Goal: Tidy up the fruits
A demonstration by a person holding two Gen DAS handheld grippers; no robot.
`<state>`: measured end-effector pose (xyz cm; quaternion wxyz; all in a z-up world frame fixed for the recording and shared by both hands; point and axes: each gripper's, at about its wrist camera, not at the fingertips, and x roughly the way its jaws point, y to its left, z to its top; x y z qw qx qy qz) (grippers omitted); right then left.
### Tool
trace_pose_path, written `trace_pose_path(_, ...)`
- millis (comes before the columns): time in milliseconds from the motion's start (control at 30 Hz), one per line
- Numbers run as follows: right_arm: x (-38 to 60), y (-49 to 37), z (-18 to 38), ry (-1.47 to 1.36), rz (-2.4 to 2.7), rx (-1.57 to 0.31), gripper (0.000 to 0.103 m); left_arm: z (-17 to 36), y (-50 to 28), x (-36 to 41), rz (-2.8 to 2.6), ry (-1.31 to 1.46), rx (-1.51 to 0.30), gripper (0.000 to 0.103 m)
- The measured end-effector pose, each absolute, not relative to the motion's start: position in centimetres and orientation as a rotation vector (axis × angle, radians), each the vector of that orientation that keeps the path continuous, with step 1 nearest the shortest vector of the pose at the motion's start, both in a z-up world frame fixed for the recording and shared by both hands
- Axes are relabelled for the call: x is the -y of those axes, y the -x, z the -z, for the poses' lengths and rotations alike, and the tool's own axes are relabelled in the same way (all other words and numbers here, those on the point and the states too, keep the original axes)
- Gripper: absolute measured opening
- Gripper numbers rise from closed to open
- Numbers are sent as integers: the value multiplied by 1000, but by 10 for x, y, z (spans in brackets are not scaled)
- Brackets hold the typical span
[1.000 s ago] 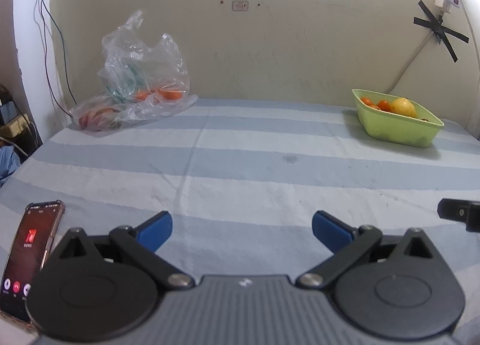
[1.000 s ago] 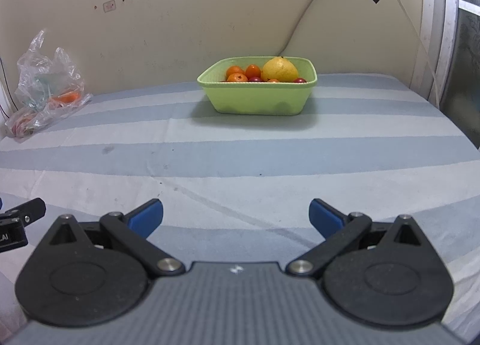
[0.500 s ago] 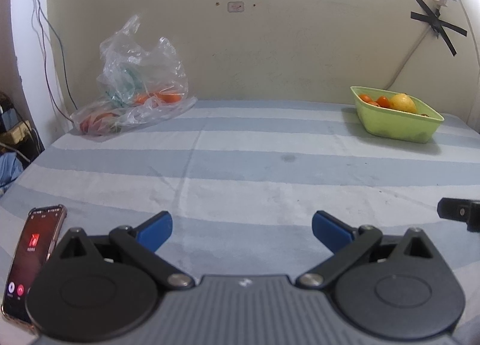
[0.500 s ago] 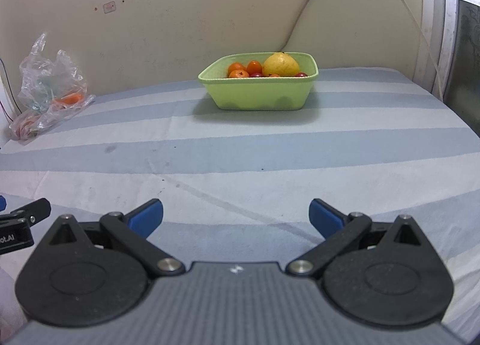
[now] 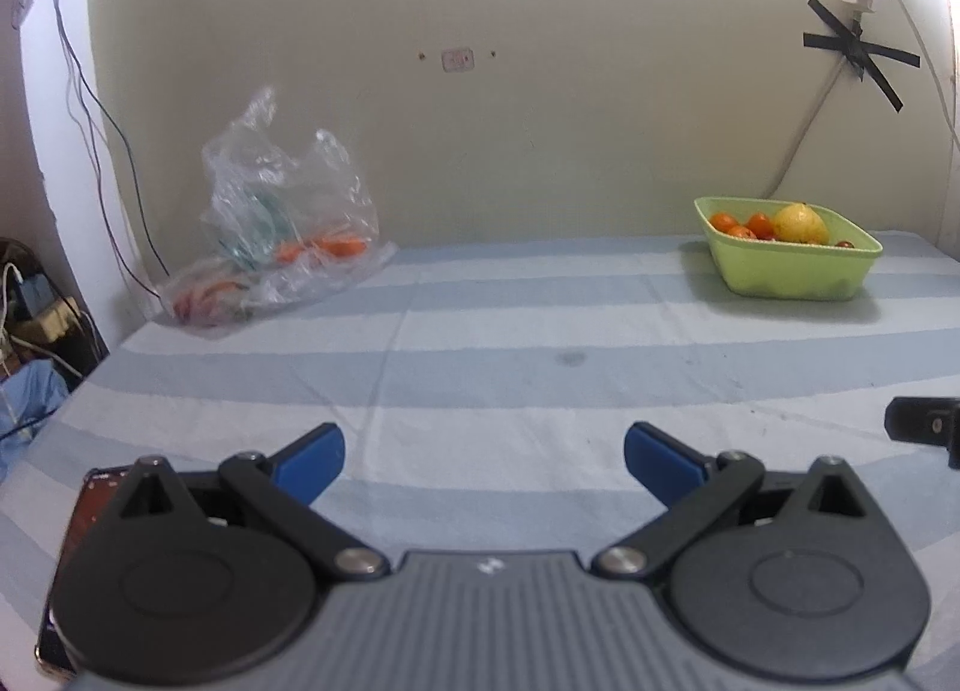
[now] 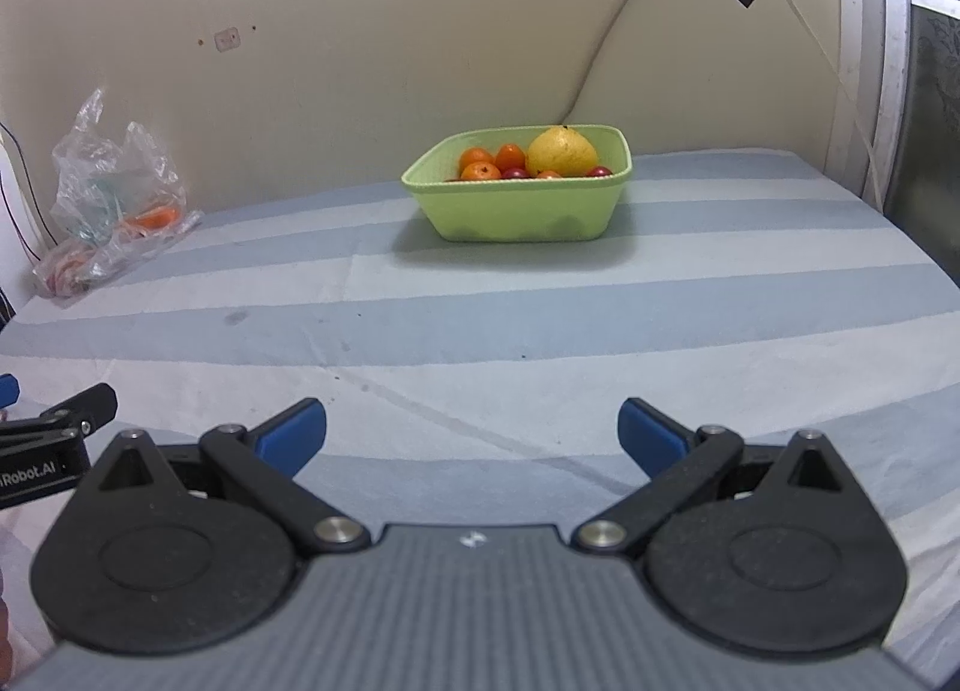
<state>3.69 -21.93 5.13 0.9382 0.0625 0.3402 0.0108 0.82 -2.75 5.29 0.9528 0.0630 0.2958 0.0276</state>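
Observation:
A light green bowl (image 6: 516, 205) stands near the back wall on the striped cloth, holding small orange fruits (image 6: 480, 170), a big yellow fruit (image 6: 563, 152) and small red ones. The left wrist view shows the same bowl (image 5: 786, 268) at far right. A clear plastic bag (image 5: 282, 229) with orange and red produce lies at the back left, also seen as the bag (image 6: 108, 205) in the right wrist view. My left gripper (image 5: 483, 454) is open over bare cloth. Well short of the bowl, my right gripper (image 6: 471, 433) also stands open with nothing between its fingers.
A phone (image 5: 72, 517) with a lit screen lies by the left gripper's left side. Cables and a power adapter (image 5: 42, 313) sit off the table's left edge. A window frame (image 6: 870, 60) borders the right. A striped cloth (image 6: 540, 319) covers the table.
Both wrist views have tilted slightly, so the bowl and bag sit lower in the frames. The left gripper's body now covers more of the phone. Both grippers stay open.

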Motion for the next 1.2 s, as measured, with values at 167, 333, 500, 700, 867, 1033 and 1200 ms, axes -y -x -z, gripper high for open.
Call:
trace_pose_path(167, 214, -36, -51, -112, -41, -698, 103, -55, -7, 27, -72, -125, -603, 103)
trace_pose_path(333, 215, -35, -54, -104, -39, -697, 103, -56, -10, 23, -77, -109, -611, 103)
trace_pose_path(500, 217, -32, -57, -103, -34, -692, 103, -56, -9, 24, -72, -105, -615, 103)
trace_pose_path(700, 215, -33, -57, -97, -38, -691, 103, -57, -9, 27, -47, -125, -619, 103)
trace_pose_path(867, 214, -33, -57, -94, -44, -689, 103, -55, -13, 24, -39, -106, -643, 103)
trace_pose_path(1033, 214, -34, -56, -94, -47, -694, 103, -54, -14, 24, -44, -110, -649, 103)
trace_pose_path(1200, 214, -35, -56, -97, -49, -694, 103, -53, -15, 25, -44, -117, -652, 103)
